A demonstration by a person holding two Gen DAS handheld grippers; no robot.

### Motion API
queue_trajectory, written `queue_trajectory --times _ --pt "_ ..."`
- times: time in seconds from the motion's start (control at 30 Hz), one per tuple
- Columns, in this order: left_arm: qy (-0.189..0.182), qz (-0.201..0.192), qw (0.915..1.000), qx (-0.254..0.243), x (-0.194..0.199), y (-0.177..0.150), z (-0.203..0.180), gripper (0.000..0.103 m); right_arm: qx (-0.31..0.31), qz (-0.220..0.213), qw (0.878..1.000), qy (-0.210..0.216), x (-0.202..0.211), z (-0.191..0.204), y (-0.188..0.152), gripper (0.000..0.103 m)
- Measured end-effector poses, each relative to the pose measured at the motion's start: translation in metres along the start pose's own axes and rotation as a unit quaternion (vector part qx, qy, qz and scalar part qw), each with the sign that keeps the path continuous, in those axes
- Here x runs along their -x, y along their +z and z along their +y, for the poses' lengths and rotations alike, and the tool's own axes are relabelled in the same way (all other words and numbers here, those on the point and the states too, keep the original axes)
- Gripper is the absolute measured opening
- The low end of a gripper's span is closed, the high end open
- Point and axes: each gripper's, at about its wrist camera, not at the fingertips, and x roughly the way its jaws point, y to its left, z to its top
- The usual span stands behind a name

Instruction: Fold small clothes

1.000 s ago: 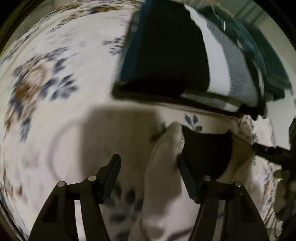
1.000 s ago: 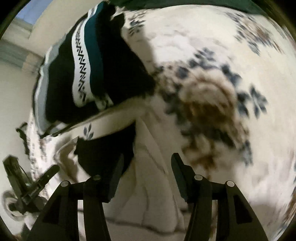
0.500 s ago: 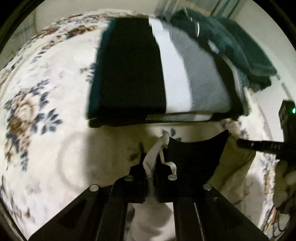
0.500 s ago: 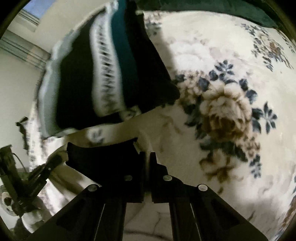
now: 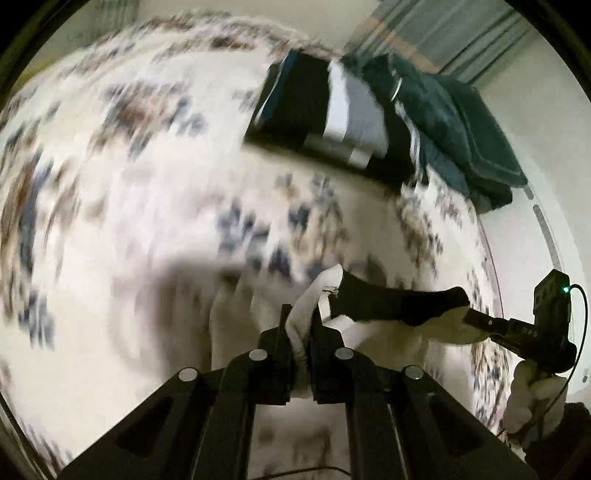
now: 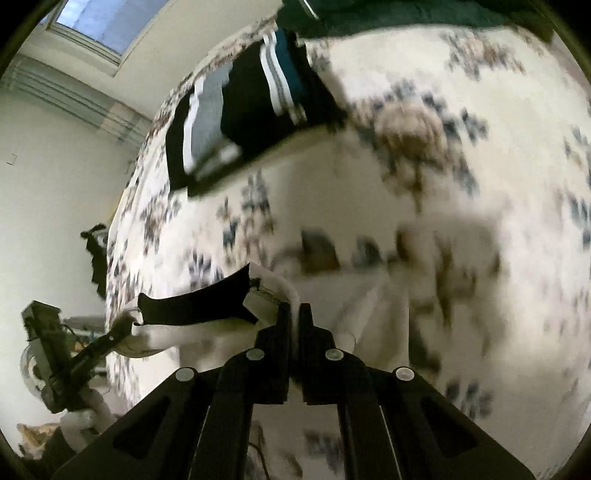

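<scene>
Left hand-held gripper and right hand-held gripper each clamped on white garment, stretched above floral bed; folded striped clothes far behind.

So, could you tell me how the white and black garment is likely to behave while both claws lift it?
Probably floppy: the garment sags between the left claw and right claw. Likely light, since small pinches hold it.

A home bedroom: a floral bedspread in cream, blue and brown fills most of both frames, with a stack of folded striped clothes and a dark green towel at upper right in the left view. Plain white walls and a window occupy the right view's upper left.
</scene>
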Motion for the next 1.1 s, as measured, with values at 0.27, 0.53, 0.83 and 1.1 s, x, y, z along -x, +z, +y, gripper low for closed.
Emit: queue_trajectory --times 0.27,0.53,0.83,1.1 --pt "0.027 0.106 0.9912 0.075 -0.001 -0.086 0.04 0.037 -0.017 0.128 0.99 -0.051 -0.024 -0.053 -0.063 0.027" --pt "0.009 0.042 0.9883 0.146 0.006 -0.05 0.06 0.056 -0.092 0.091 0.991 -0.03 0.007 -0.086 -0.051 0.051" --pt "0.027 0.091 0.9942 0.049 -0.087 0.01 0.031 0.023 -0.159 0.054 0.986 0.018 -0.049 -0.082 0.022 0.051" --pt "0.003 0.086 0.9939 0.07 -0.108 0.044 0.052 0.009 -0.2 0.014 0.98 -0.01 -0.057 -0.084 0.032 0.005"
